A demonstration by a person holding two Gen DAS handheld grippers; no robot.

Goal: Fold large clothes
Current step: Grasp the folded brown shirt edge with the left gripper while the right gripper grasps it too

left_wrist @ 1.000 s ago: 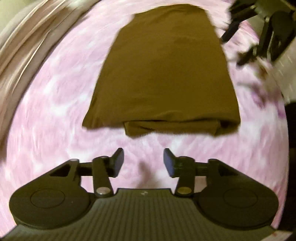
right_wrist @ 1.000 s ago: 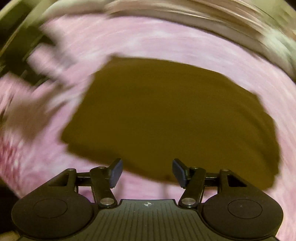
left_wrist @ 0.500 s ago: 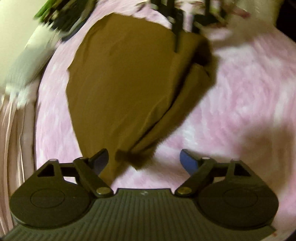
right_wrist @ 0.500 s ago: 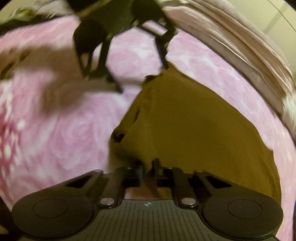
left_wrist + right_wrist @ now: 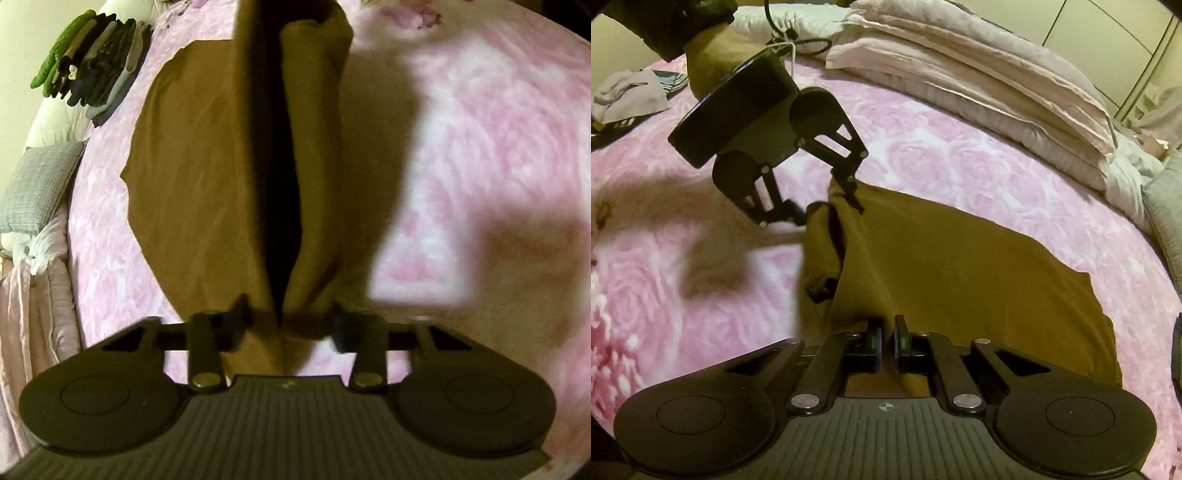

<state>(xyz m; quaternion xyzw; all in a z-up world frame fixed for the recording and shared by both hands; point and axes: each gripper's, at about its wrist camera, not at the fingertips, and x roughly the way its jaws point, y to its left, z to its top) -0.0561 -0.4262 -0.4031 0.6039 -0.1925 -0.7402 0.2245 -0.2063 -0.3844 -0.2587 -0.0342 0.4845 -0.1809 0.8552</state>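
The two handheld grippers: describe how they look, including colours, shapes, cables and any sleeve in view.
Both are matte black. The right gripper has two round discs flanking a ribbed centre plate with a small crosshair mark, silver pivot bolts and slim linkage arms; its fingers are flat black pads. The left gripper has the same build. In the right wrist view a black cable loops behind it, beside a dark sleeve.

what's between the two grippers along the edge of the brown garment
In the right wrist view, only a raised edge of the brown garment spans from the right gripper to the left gripper.
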